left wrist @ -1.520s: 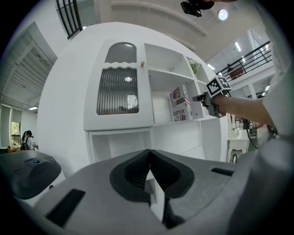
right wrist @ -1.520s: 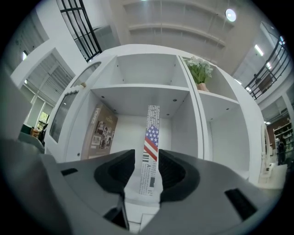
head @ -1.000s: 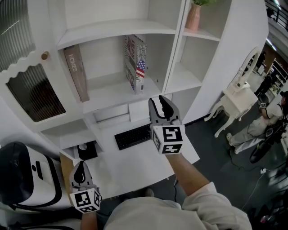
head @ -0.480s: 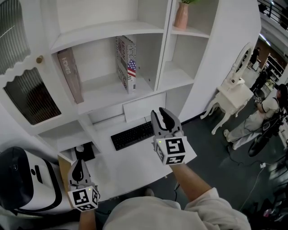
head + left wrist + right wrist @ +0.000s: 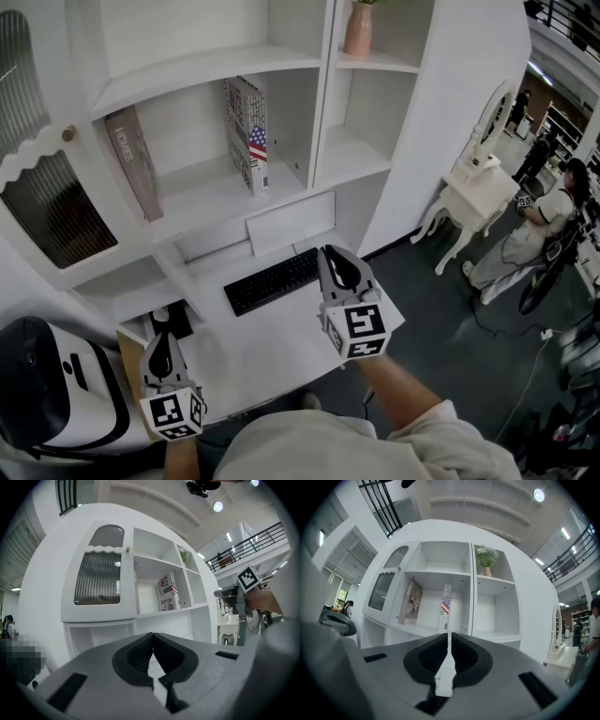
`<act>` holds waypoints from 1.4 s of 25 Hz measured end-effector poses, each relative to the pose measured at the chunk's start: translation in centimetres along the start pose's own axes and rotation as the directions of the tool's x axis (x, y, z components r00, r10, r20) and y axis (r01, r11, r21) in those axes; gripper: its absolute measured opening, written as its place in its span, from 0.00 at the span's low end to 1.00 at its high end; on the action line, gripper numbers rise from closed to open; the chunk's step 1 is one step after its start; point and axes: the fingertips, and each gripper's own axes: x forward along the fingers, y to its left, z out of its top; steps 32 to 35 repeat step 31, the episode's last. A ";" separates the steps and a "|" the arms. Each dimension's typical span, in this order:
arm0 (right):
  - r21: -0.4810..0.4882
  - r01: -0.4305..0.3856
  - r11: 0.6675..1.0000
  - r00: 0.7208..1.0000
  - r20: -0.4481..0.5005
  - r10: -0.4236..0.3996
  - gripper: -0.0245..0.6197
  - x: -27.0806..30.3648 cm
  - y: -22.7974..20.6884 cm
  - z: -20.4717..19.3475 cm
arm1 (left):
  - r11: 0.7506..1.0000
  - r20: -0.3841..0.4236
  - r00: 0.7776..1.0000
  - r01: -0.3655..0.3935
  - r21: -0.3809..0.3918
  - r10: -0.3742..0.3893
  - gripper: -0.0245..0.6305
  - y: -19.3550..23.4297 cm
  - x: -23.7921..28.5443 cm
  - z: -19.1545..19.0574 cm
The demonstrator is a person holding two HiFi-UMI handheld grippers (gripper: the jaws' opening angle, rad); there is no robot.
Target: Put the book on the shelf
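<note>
Right gripper point(image 5: 336, 265) drawn back toward lower centre, jaws just closing to narrow slit (nothing between); left gripper point(image 5: 161, 349) pressed together; book point(image 5: 246, 131) upright on shelf point(image 5: 202, 195).

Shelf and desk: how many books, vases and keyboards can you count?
Books: 2 (brown book, flag book)
Vases: 1 (pink vase)
Keyboards: 1 (black keyboard)
Total: 4
</note>
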 end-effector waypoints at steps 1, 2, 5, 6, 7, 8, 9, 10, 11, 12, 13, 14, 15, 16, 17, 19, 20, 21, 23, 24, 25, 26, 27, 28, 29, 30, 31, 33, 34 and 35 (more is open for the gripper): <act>0.001 0.003 1.000 1.000 -0.002 -0.003 0.07 -0.2 0.0 -0.2 | 1.000 0.000 1.000 0.002 0.000 -0.002 0.04 -0.1 0.0 0.0; 0.002 0.004 1.000 1.000 -0.004 -0.004 0.05 -0.4 0.0 -0.3 | 1.000 0.001 1.000 0.004 0.000 -0.004 0.04 -0.1 0.1 0.0; 0.002 0.003 1.000 1.000 -0.016 -0.003 0.05 -0.7 0.1 -0.9 | 1.000 0.001 1.000 0.007 0.003 -0.007 0.04 -0.1 0.2 0.1; 0.004 0.003 1.000 1.000 -0.021 -0.002 0.05 -0.8 0.1 -1.0 | 1.000 0.001 1.000 0.009 0.004 -0.009 0.04 -0.1 0.2 0.1; 0.007 0.002 1.000 1.000 -0.025 -0.001 0.04 -0.8 0.1 -1.2 | 1.000 0.002 1.000 0.010 0.004 -0.010 0.04 -0.2 0.3 0.2; 0.008 0.001 1.000 1.000 -0.027 0.000 0.04 -0.9 0.1 -1.3 | 1.000 0.003 1.000 0.011 0.005 -0.011 0.04 -0.2 0.3 0.2; 0.009 0.000 1.000 1.000 -0.027 0.001 0.04 -1.0 0.0 -1.3 | 1.000 0.003 1.000 0.012 0.005 -0.012 0.04 -0.3 0.3 0.2; 0.009 -0.001 1.000 1.000 -0.026 0.002 0.04 -1.1 0.0 -1.4 | 1.000 0.004 1.000 0.013 0.006 -0.013 0.04 -0.4 0.3 0.2; 0.009 -0.003 1.000 1.000 -0.026 0.003 0.04 -1.1 0.0 -1.4 | 1.000 0.004 1.000 0.014 0.006 -0.014 0.04 -0.4 0.3 0.1; 0.008 -0.004 1.000 1.000 -0.025 0.004 0.04 -1.2 0.0 -1.4 | 1.000 0.004 1.000 0.014 0.007 -0.014 0.04 -0.5 0.3 0.2; 0.008 -0.005 1.000 1.000 -0.025 0.005 0.04 -1.2 0.1 -1.4 | 1.000 0.004 1.000 0.015 0.008 -0.015 0.04 -0.5 0.3 0.2; 0.009 -0.006 1.000 1.000 -0.025 0.006 0.04 -1.2 0.1 -1.4 | 1.000 0.005 1.000 0.016 0.010 -0.016 0.04 -0.6 0.3 0.2; 0.009 -0.007 1.000 1.000 -0.025 0.007 0.04 -1.2 0.1 -1.4 | 1.000 0.005 1.000 0.017 0.011 -0.017 0.04 -0.6 0.4 0.3; 0.009 -0.008 1.000 1.000 -0.025 0.008 0.04 -1.1 0.1 -1.4 | 1.000 0.005 1.000 0.018 0.012 -0.018 0.04 -0.6 0.4 0.3; 0.009 -0.009 1.000 1.000 -0.026 0.009 0.04 -1.1 0.1 -1.4 | 1.000 0.005 1.000 0.019 0.012 -0.019 0.04 -0.6 0.4 0.3; 0.009 -0.011 1.000 1.000 -0.026 0.011 0.04 -1.1 0.1 -1.4 | 1.000 0.004 1.000 0.019 0.013 -0.019 0.04 -0.7 0.3 0.3; 0.009 -0.011 1.000 1.000 -0.026 0.012 0.04 -1.1 0.1 -1.4 | 1.000 0.003 1.000 0.019 0.014 -0.019 0.04 -0.7 0.3 0.2; 0.009 -0.013 1.000 1.000 -0.025 0.013 0.04 -1.1 0.1 -1.4 | 1.000 0.003 1.000 0.019 0.015 -0.019 0.04 -0.7 0.3 0.2; 0.009 -0.015 1.000 1.000 -0.026 0.016 0.04 -1.1 0.1 -1.4 | 1.000 0.002 1.000 0.019 0.015 -0.019 0.04 -0.7 0.3 0.2; 0.008 -0.017 1.000 0.999 -0.028 0.017 0.04 -1.1 0.1 -1.4 | 1.000 0.001 1.000 0.018 0.015 -0.018 0.04 -0.8 0.3 0.2; 0.008 -0.018 1.000 0.999 -0.030 0.018 0.04 -1.0 0.2 -1.4 | 1.000 0.000 1.000 0.018 0.015 -0.018 0.04 -0.8 0.3 0.2; 0.008 -0.020 1.000 0.999 -0.031 0.020 0.04 -1.0 0.2 -1.5 | 1.000 -0.001 1.000 0.018 0.015 -0.018 0.04 -0.8 0.3 0.2; 0.008 -0.021 1.000 0.999 -0.031 0.021 0.04 -1.0 0.1 -1.5 | 1.000 -0.001 1.000 0.018 0.015 -0.018 0.04 -0.8 0.2 0.2; 0.008 -0.021 1.000 0.999 -0.032 0.022 0.04 -1.0 0.1 -1.5 | 1.000 -0.001 1.000 0.018 0.015 -0.018 0.04 -0.8 0.2 0.2; 0.008 -0.022 1.000 0.999 -0.032 0.022 0.04 -1.0 0.1 -1.5 | 1.000 -0.001 1.000 0.018 0.014 -0.018 0.04 -0.9 0.3 0.2; 0.008 -0.023 1.000 0.999 -0.033 0.023 0.04 -0.9 0.1 -1.5 | 1.000 -0.001 1.000 0.018 0.014 -0.018 0.04 -0.9 0.3 0.1; 0.008 -0.024 1.000 0.999 -0.033 0.024 0.04 -0.9 0.1 -1.5 | 1.000 -0.002 1.000 0.018 0.014 -0.018 0.04 -0.9 0.3 0.1; 0.008 -0.024 1.000 0.999 -0.033 0.024 0.04 -0.9 0.1 -1.5 | 1.000 -0.002 1.000 0.018 0.014 -0.018 0.04 -0.9 0.3 0.1; 0.008 -0.024 1.000 0.999 -0.033 0.024 0.04 -0.9 0.1 -1.5 | 1.000 -0.002 1.000 0.018 0.014 -0.018 0.04 -0.9 0.3 0.1; 0.008 -0.024 1.000 0.999 -0.033 0.024 0.04 -0.9 0.1 -1.5 | 1.000 -0.002 1.000 0.018 0.014 -0.018 0.04 -0.9 0.3 0.1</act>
